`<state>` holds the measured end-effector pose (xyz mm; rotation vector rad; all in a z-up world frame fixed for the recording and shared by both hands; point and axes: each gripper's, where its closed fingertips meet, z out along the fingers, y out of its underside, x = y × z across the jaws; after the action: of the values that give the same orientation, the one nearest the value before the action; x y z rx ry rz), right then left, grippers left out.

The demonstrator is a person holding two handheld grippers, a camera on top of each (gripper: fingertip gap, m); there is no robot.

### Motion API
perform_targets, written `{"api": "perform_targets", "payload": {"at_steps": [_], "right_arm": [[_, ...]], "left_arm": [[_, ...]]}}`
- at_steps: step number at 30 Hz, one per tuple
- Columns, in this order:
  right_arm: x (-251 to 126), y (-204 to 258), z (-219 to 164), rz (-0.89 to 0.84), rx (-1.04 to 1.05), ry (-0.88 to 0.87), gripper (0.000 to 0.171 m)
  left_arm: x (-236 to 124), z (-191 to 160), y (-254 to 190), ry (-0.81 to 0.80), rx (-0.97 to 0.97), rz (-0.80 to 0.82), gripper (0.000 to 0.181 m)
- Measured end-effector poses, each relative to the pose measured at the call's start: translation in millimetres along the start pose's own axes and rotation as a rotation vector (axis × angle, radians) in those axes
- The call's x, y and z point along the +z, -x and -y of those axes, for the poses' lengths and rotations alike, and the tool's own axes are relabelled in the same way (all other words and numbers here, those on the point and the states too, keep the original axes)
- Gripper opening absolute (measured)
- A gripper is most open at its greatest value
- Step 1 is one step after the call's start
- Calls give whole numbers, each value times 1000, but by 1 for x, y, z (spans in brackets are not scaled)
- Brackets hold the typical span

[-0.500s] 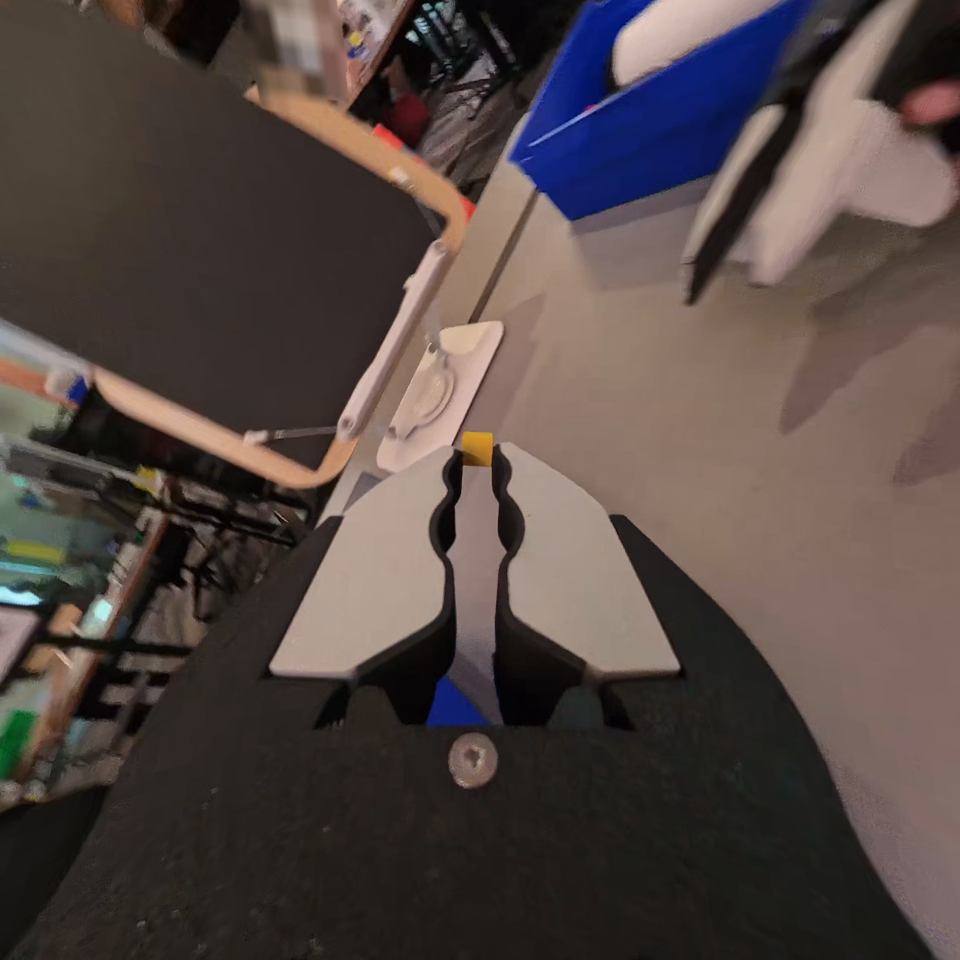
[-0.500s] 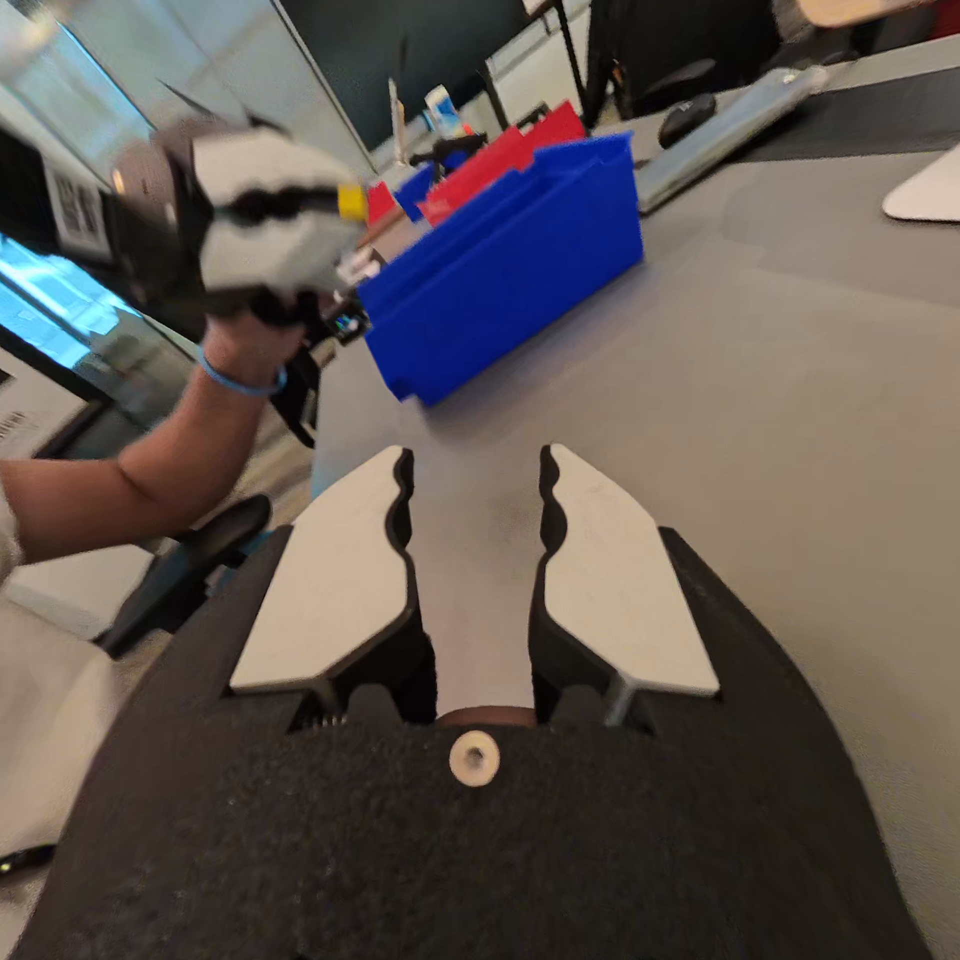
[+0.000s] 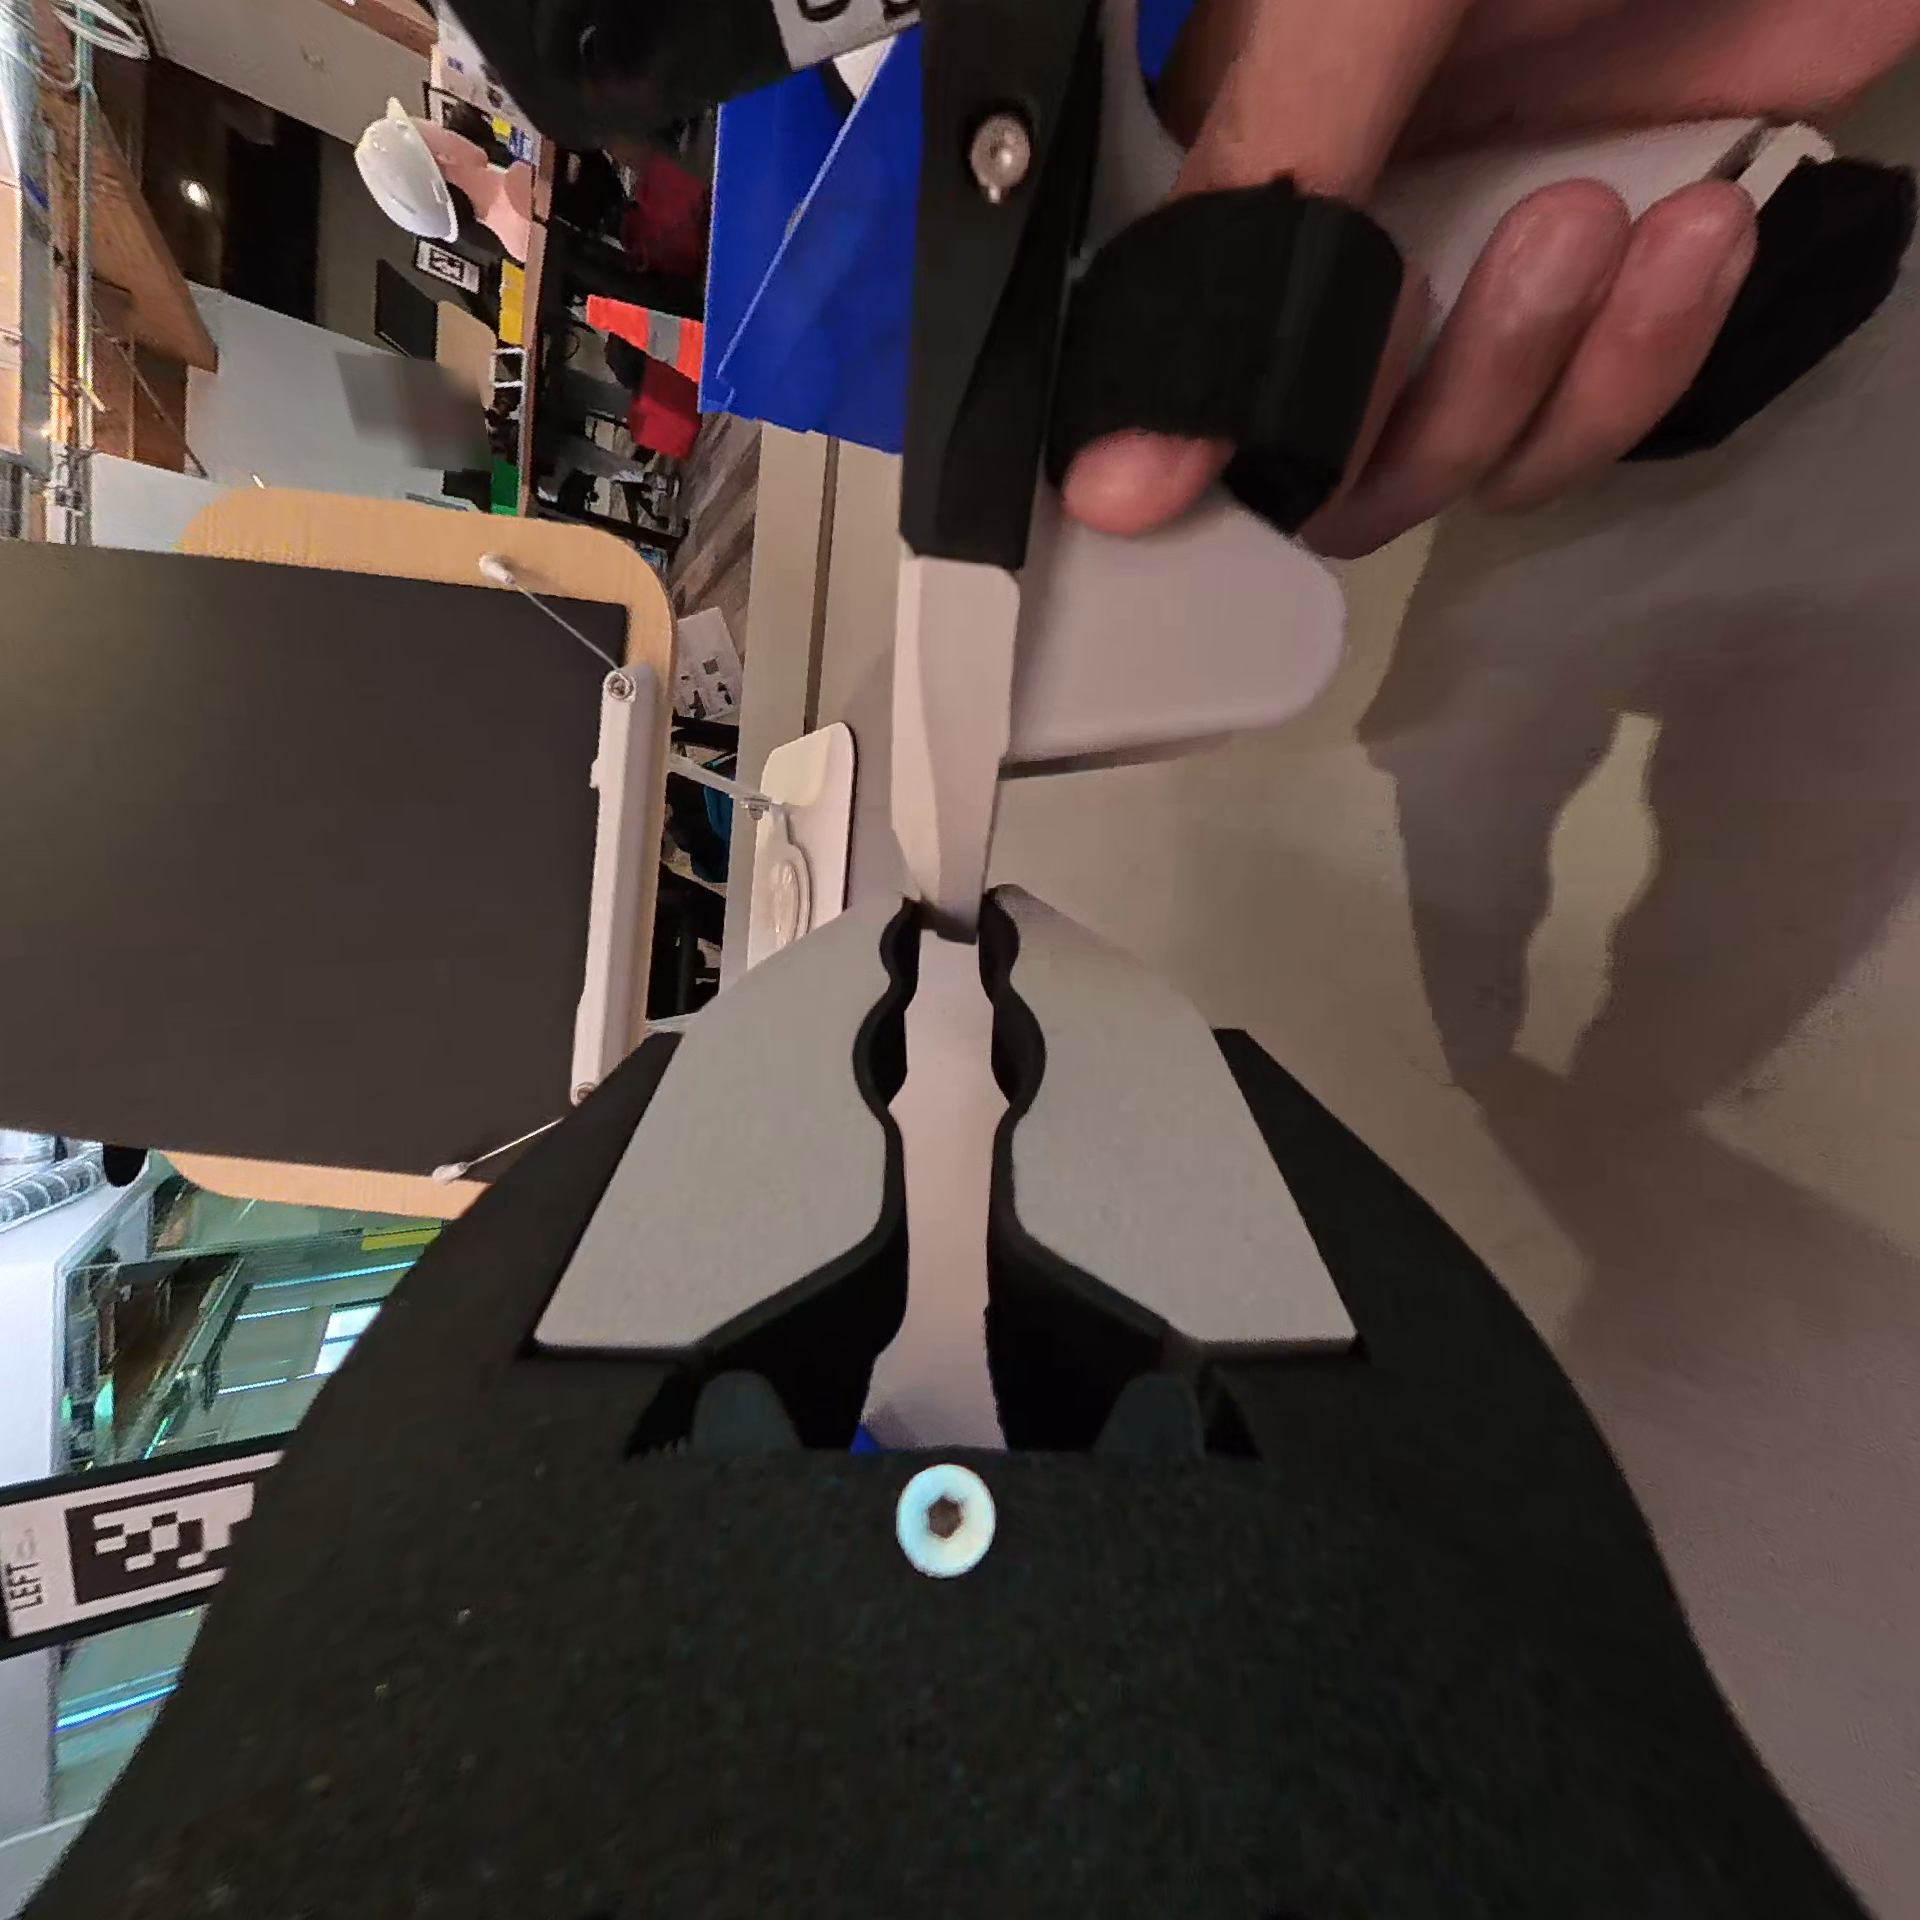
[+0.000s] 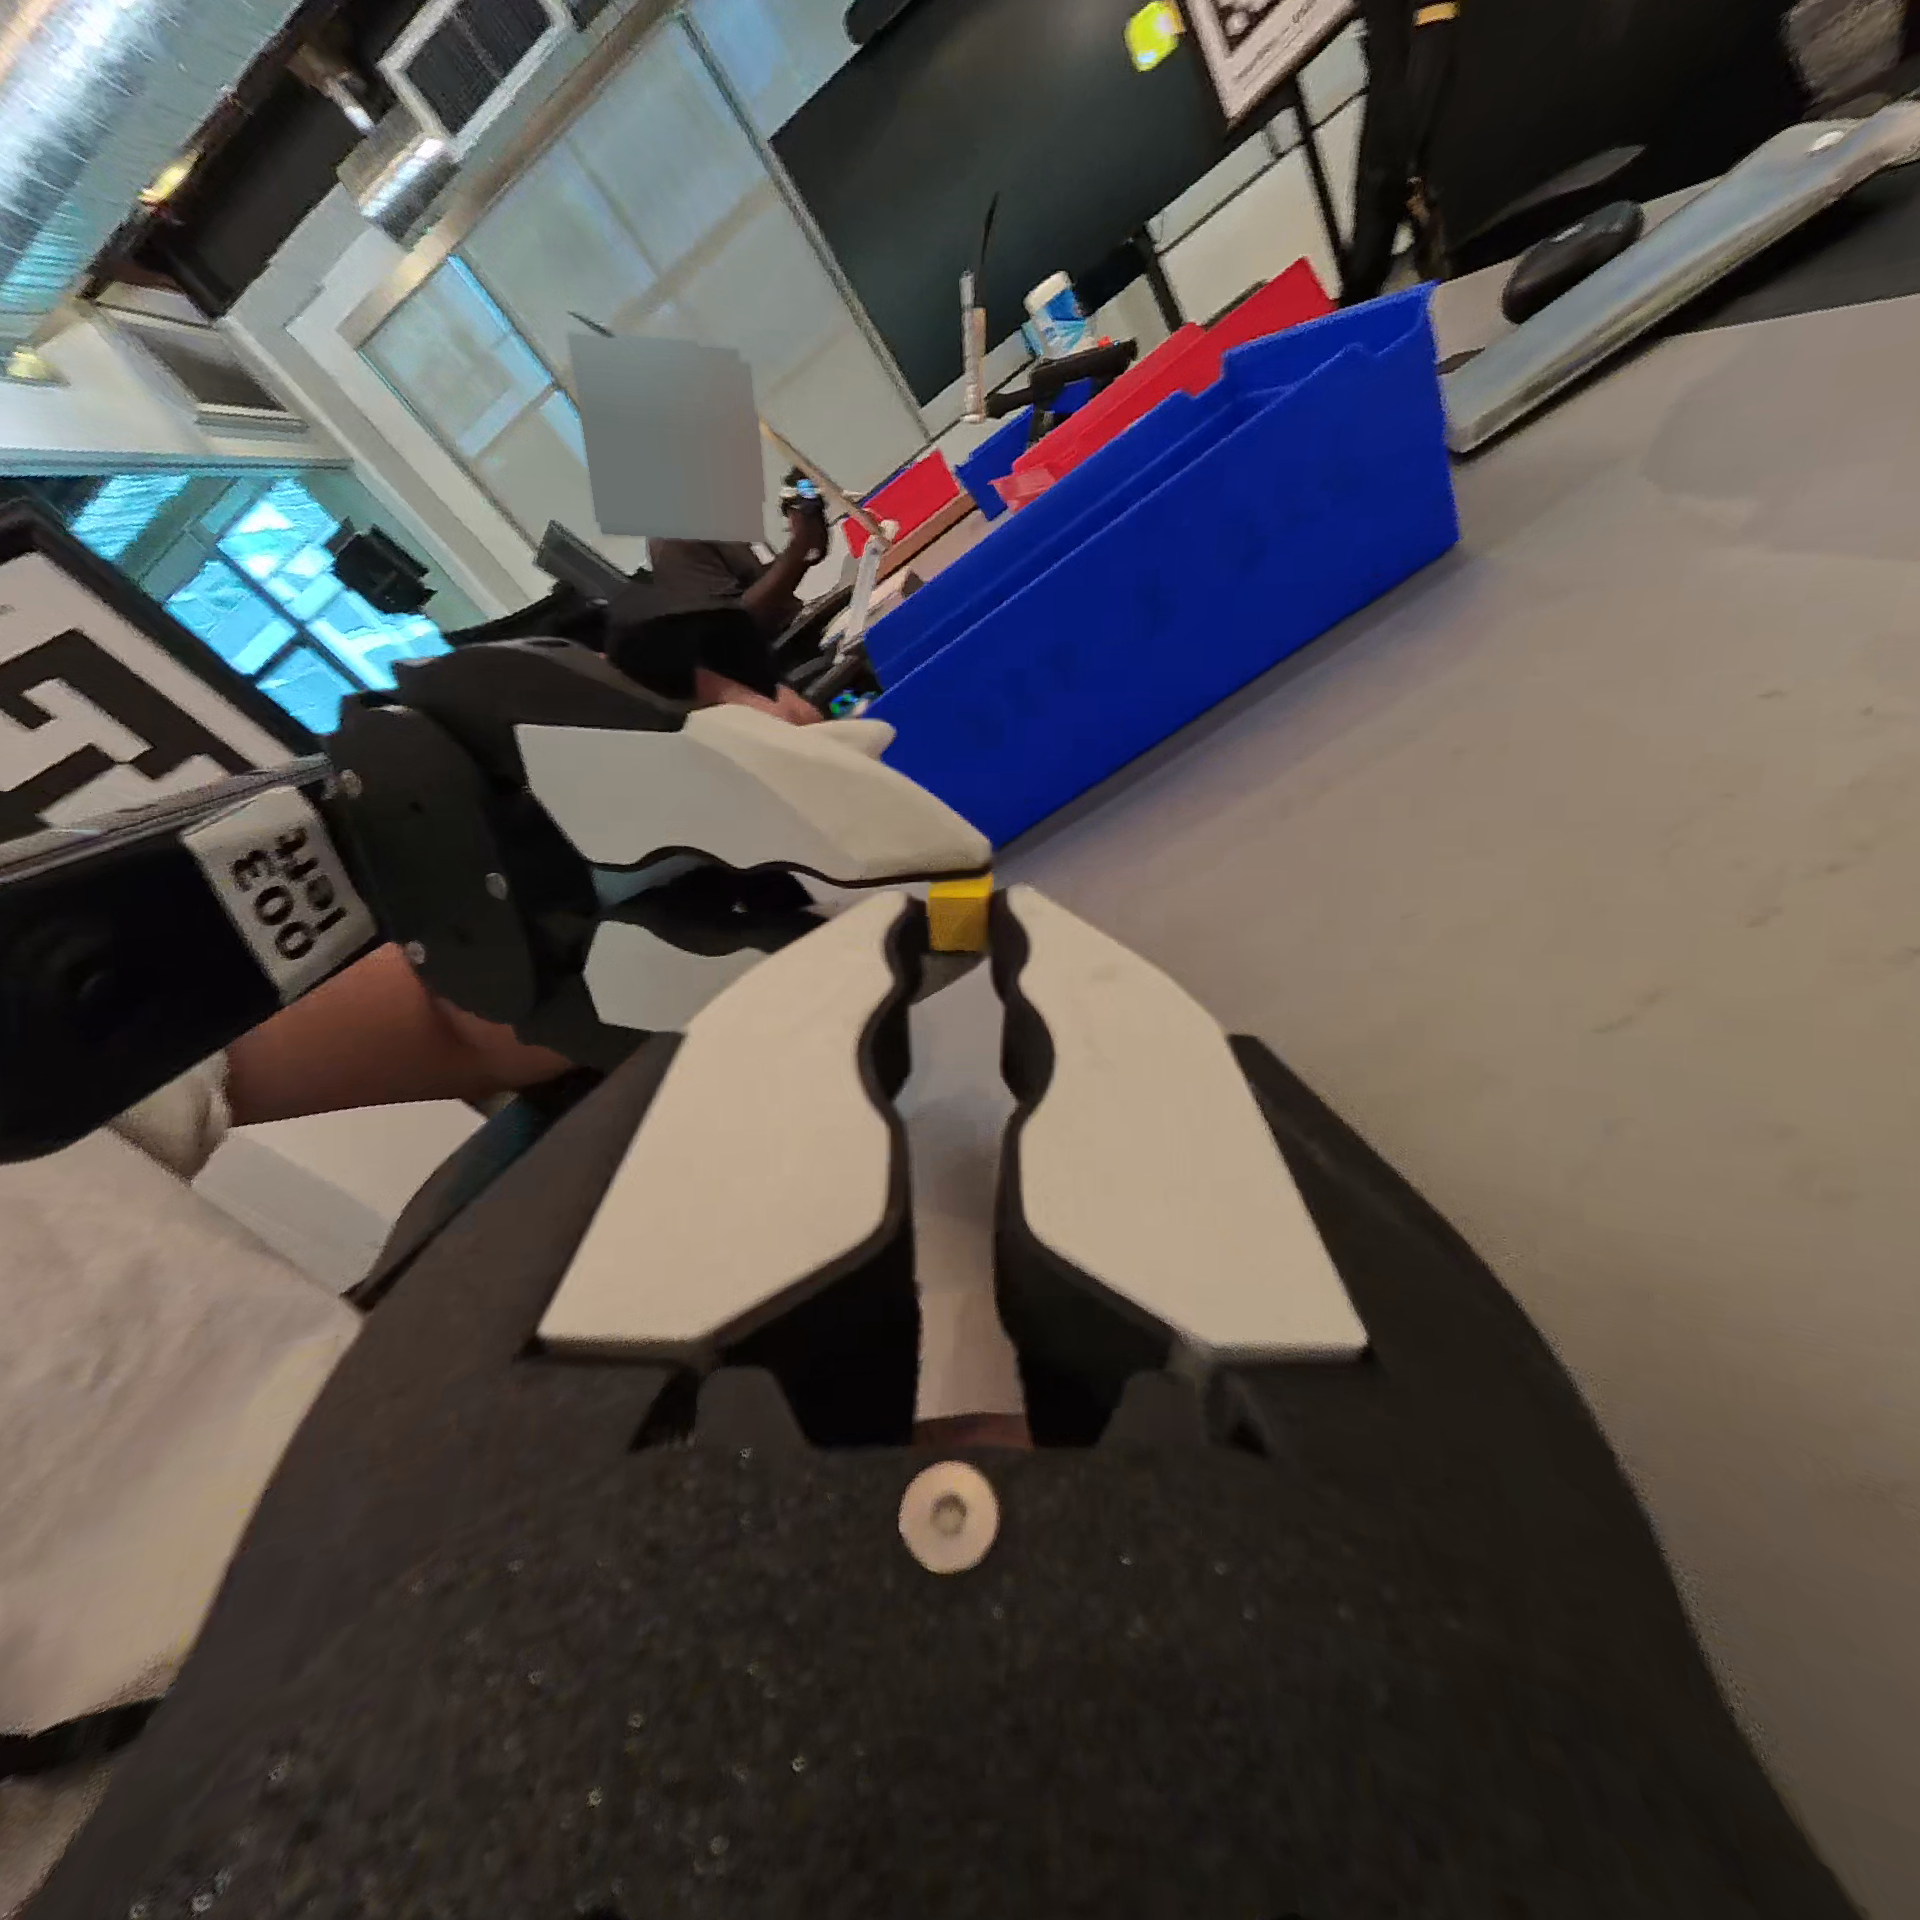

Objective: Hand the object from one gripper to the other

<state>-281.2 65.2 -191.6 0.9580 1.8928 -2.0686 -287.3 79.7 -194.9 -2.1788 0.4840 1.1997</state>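
Observation:
A small yellow block (image 4: 958, 916) sits between the tips of my right gripper (image 4: 956, 920), whose jaws stand narrow and pinch it. My left gripper (image 4: 958, 881) reaches in from the left, and its upper finger (image 4: 748, 800) lies right on top of the block. In the left wrist view my left gripper (image 3: 951, 925) is shut to a block-wide gap. The right gripper's finger (image 3: 951, 748) comes down edge-on across the left tips and hides the block there. A hand (image 3: 1507, 312) holds the right gripper. Both grippers hang above the grey table (image 4: 1558, 935).
A blue bin (image 4: 1143, 644) stands on the table beyond the grippers and also shows in the left wrist view (image 3: 810, 260). A black board with a wooden frame (image 3: 312, 831) and a white plate (image 3: 805, 821) lie left. A laptop (image 4: 1662, 270) and a mouse (image 4: 1569, 255) sit far right. The grippers are tip to tip, or close to it.
The right gripper was open and far from the left one. Now it has come up to the left gripper's tips and its jaws have closed on the yellow block.

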Motion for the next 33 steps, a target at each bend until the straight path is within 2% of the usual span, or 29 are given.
{"api": "perform_targets", "payload": {"at_steps": [3, 4, 5, 7, 9, 11, 13, 15, 17, 20, 25, 33], "right_arm": [[-2, -4, -5, -42, -54, 32, 11], [-4, -2, -5, -32, -61, 27, 11], [-6, 1, -5, -9, -57, 25, 10], [-11, 10, -9, 56, -36, 46, 10], [-16, 26, -16, 192, 35, 79, 11], [-24, 51, -23, 400, 181, 117, 10], [-30, 71, -24, 573, 323, 136, 10], [-30, 86, -23, 704, 428, 137, 10], [-26, 95, -18, 781, 508, 101, 10], [-15, 96, -16, 810, 621, 69, 11], [-2, 98, -25, 802, 675, 85, 11], [3, 95, -29, 802, 703, 95, 11]], "left_arm": [[3, -2, -7, 19, -85, -28, 13], [2, -6, -11, 46, -143, -48, 23], [0, -8, -16, 49, -219, -74, 32], [-10, -5, -27, -11, -420, -146, 35], [-28, 7, -34, -153, -676, -240, 35], [-54, 25, -27, -375, -924, -317, 37], [-80, 35, -14, -585, -1034, -337, 40], [-92, 37, -8, -670, -967, -292, 31], [-95, 41, -15, -697, -781, -250, 32], [-94, 44, -25, -660, -638, -168, 31], [-96, 42, -17, -651, -562, 25, 17], [-91, 34, -22, -618, -602, -39, 16]]}}
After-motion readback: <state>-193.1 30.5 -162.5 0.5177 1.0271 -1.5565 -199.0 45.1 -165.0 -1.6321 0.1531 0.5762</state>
